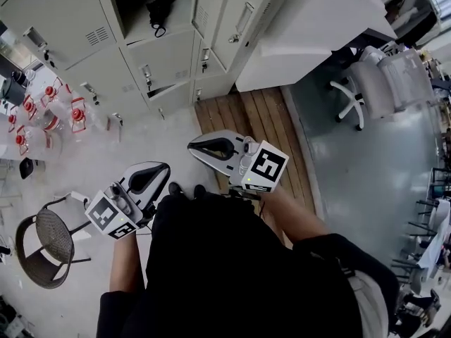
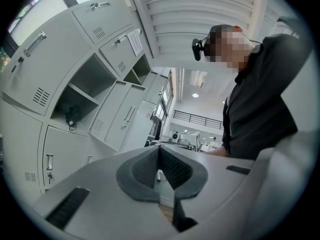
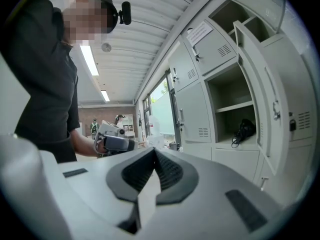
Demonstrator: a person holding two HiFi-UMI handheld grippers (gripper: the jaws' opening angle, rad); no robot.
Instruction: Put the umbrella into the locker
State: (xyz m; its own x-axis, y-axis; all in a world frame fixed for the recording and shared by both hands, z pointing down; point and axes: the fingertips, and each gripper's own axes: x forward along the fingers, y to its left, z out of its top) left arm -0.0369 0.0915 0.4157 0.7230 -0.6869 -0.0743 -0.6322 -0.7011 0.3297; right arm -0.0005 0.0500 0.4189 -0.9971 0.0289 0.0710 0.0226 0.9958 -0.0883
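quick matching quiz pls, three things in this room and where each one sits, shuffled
1. black folded umbrella
2. round brown woven chair
3. white swivel office chair

A. beside the white tabletop, on grey floor
B. inside the open grey locker compartment
C. on pale floor, head view's lower left

Pairs: 1-B, 2-C, 3-A

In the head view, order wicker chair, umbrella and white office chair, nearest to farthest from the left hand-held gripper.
1. Wicker chair, just lower left of the left hand-held gripper.
2. Umbrella, in the open locker ahead.
3. White office chair, far right.
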